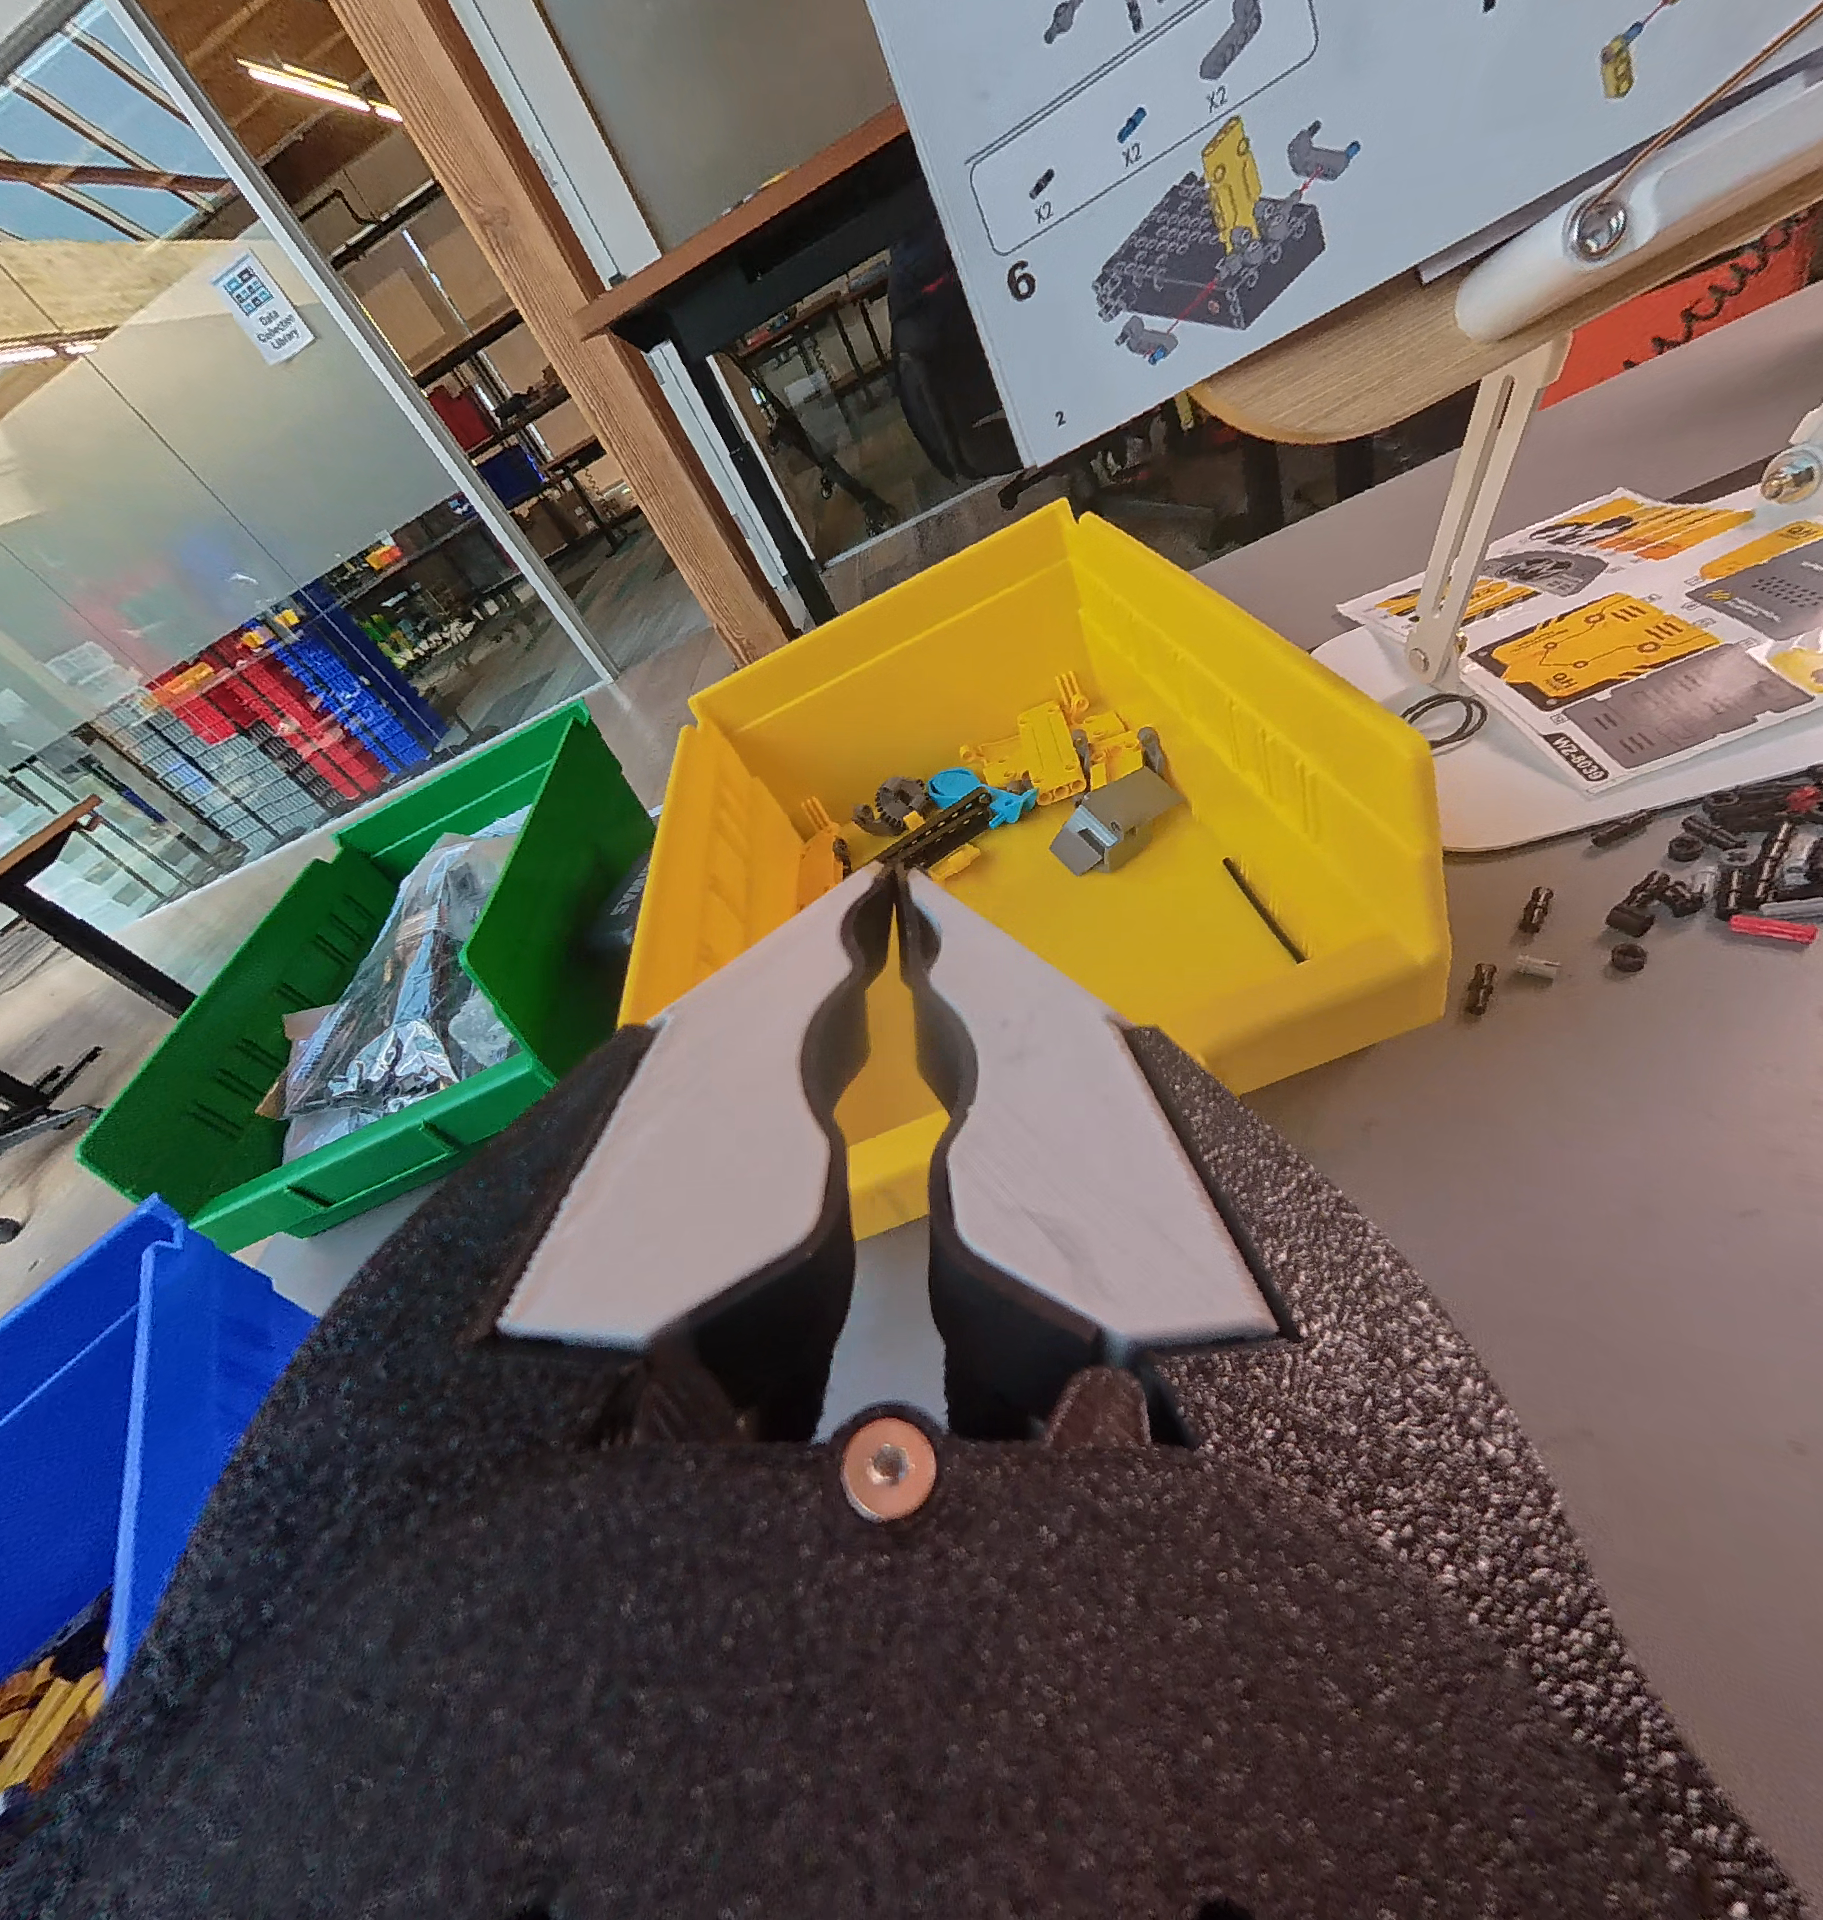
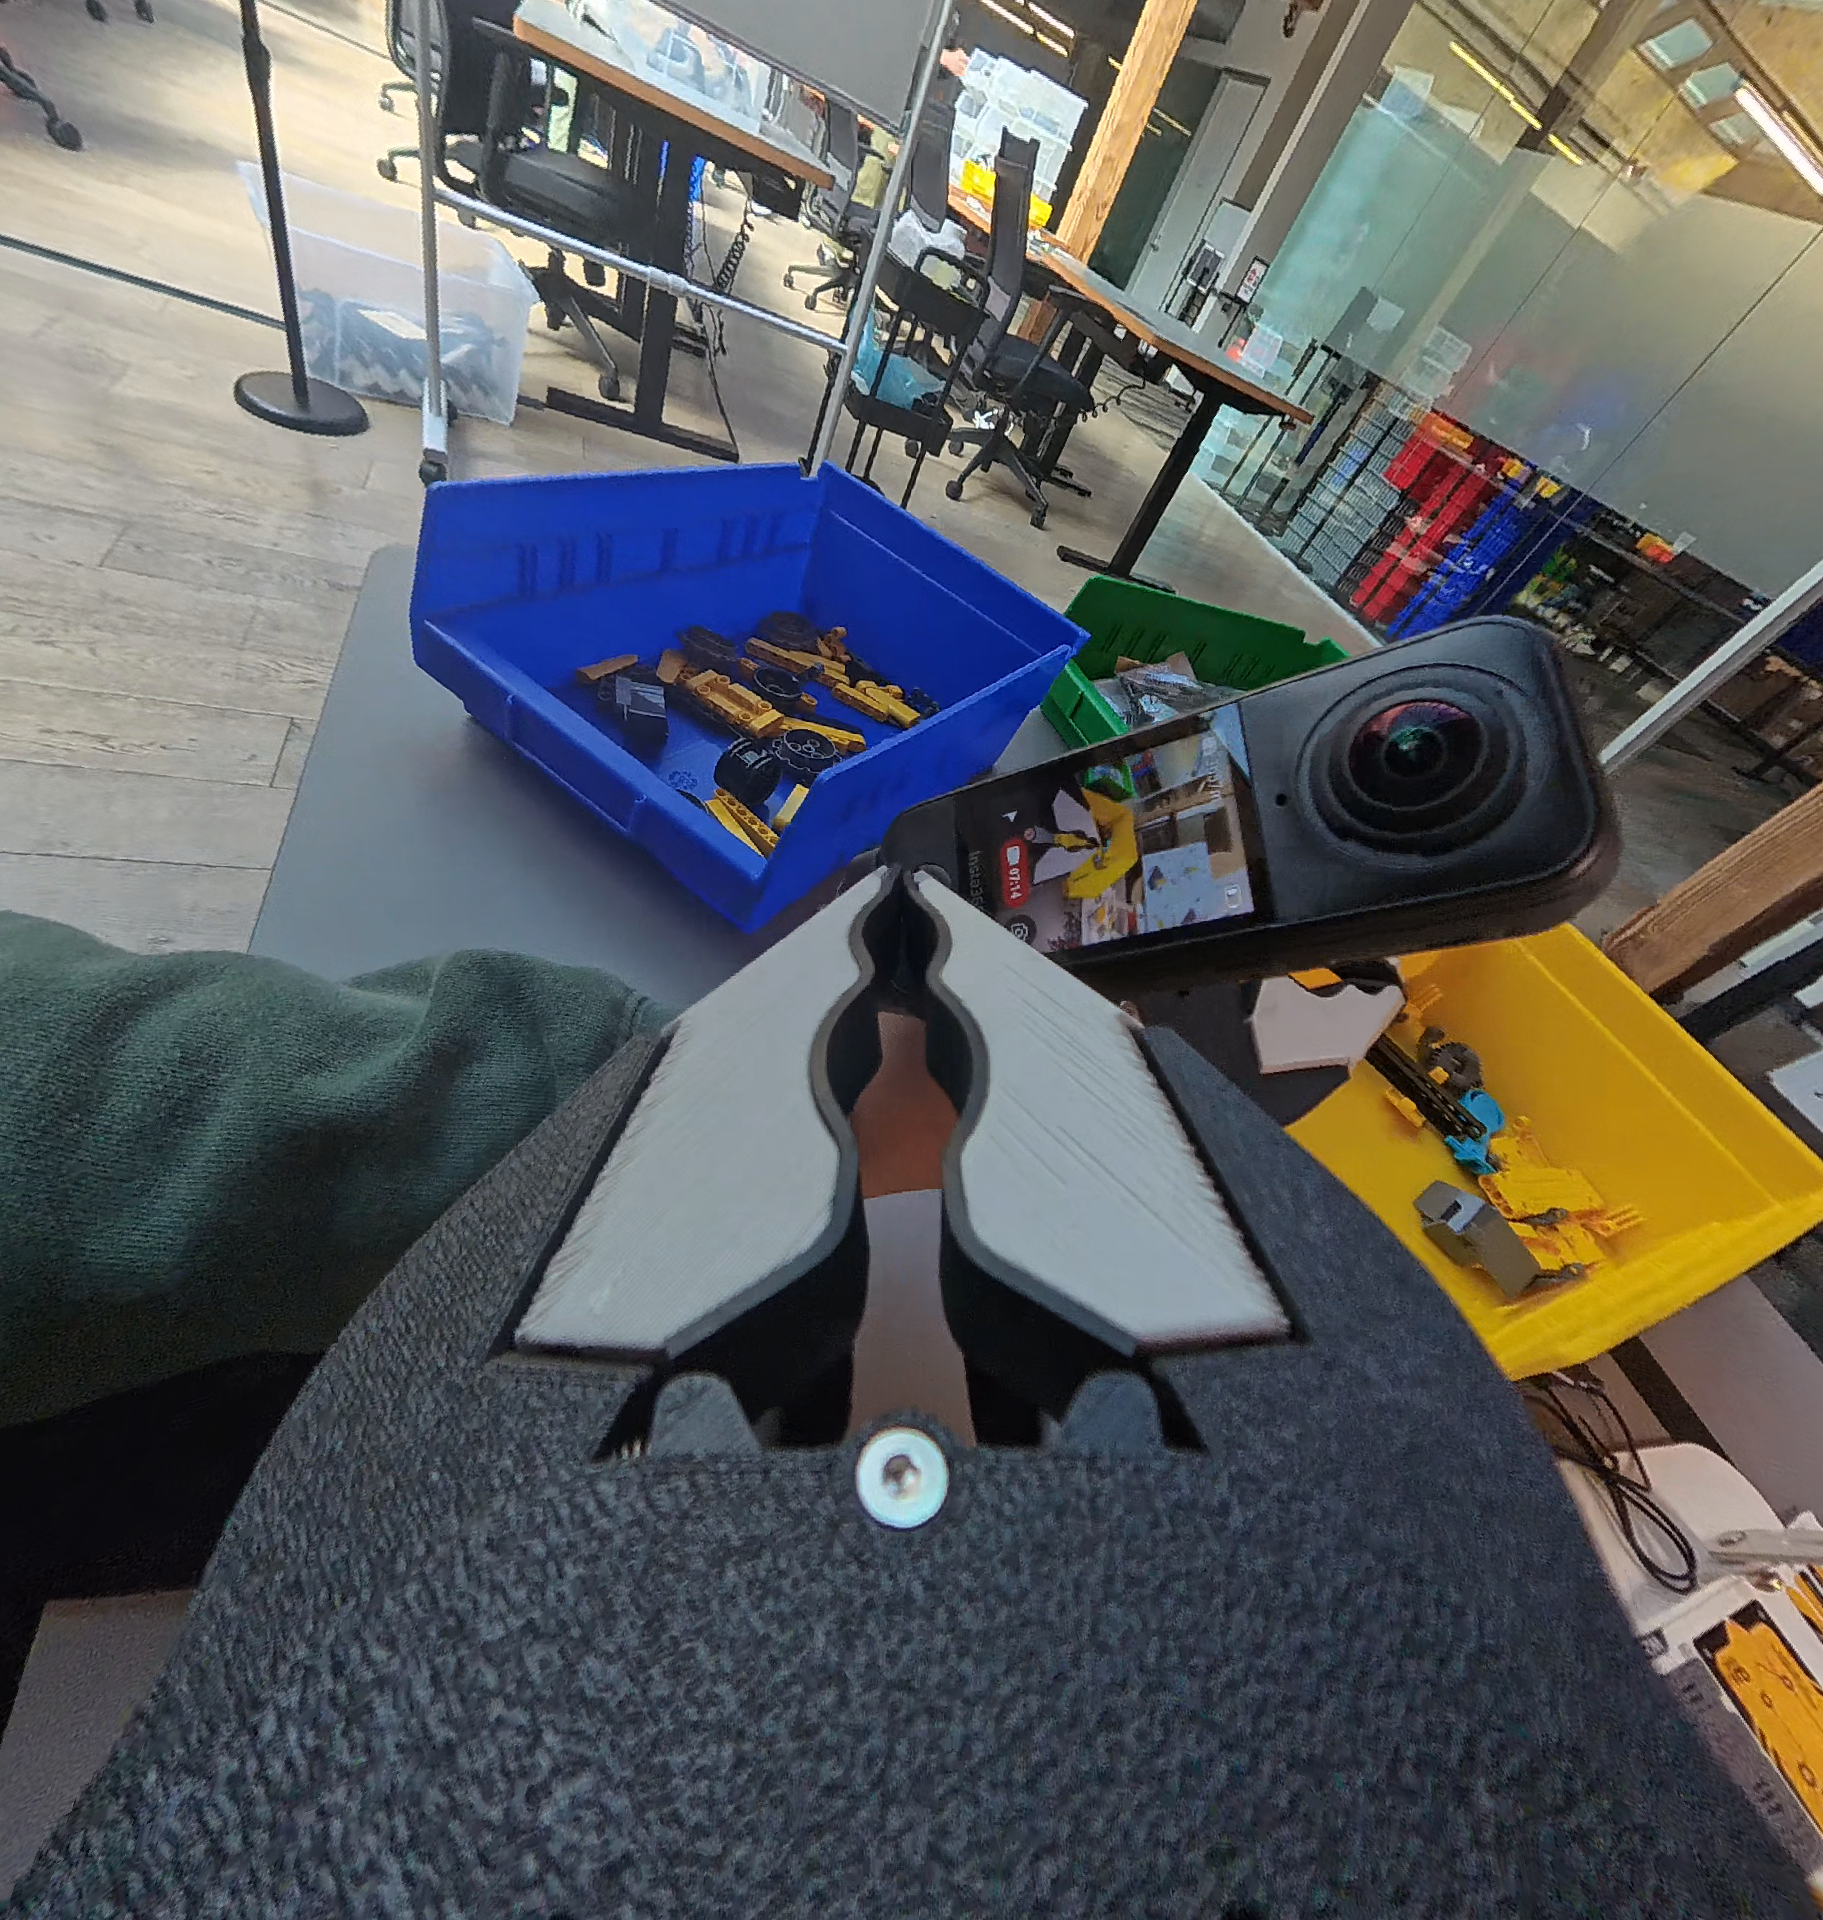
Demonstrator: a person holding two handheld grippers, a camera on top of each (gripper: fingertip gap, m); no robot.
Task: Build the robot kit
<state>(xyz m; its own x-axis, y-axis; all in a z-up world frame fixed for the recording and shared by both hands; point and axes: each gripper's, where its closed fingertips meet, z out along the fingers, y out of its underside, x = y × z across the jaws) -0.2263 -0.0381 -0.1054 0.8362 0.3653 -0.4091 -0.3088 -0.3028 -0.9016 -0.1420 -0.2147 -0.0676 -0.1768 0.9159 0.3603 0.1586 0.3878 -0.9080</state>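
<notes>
My left gripper is shut, its tips over the near left part of the yellow bin. They pinch the near end of a thin black beam, which runs on toward the light-blue pieces. Yellow pieces and a grey block lie farther in. My right gripper is shut, above the table between the blue bin and the yellow bin. It is right beside the left gripper's black camera. Something dark shows behind its tips; I cannot tell what.
A green bin with plastic bags stands left of the yellow one. The blue bin holds yellow and black pieces. Loose black pins lie on the grey table at the right, by a printed sheet and a white stand. A green sleeve reaches in.
</notes>
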